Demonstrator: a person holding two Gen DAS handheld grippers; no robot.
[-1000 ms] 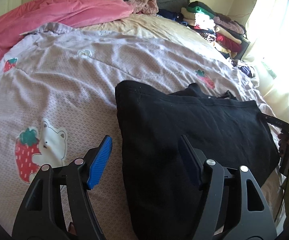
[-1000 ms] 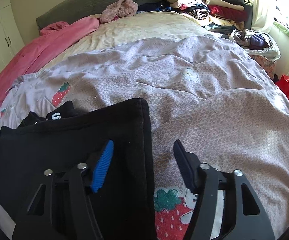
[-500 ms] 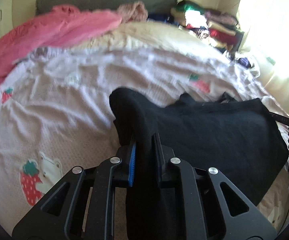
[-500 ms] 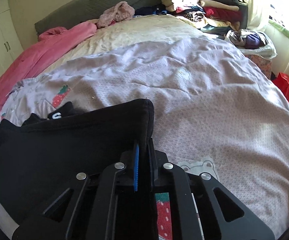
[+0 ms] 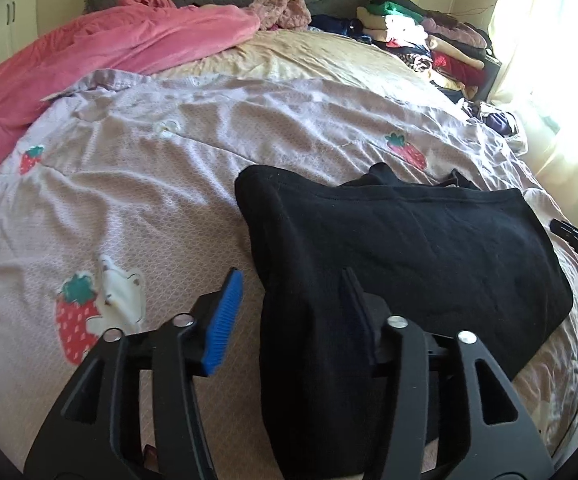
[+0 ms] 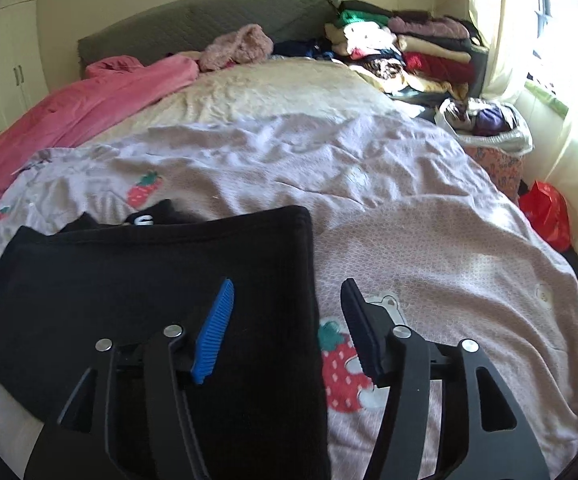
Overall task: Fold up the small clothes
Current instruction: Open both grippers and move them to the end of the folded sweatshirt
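Across the bed (image 5: 249, 64) spreads a lilac strawberry-print quilt (image 5: 137, 200), a pink blanket (image 5: 101, 52) along its far side. On the quilt's near part lies a folded black garment (image 5: 409, 248). Both grippers are spreading apart. The left gripper (image 5: 289, 308) straddles the garment's left edge, the right gripper (image 6: 287, 318) its right edge; neither's pads press the cloth.

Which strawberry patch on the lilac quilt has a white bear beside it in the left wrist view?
The big red strawberry patch nearest the left gripper, at lower left; a white bear adjoins it. The two farther strawberries stand alone.
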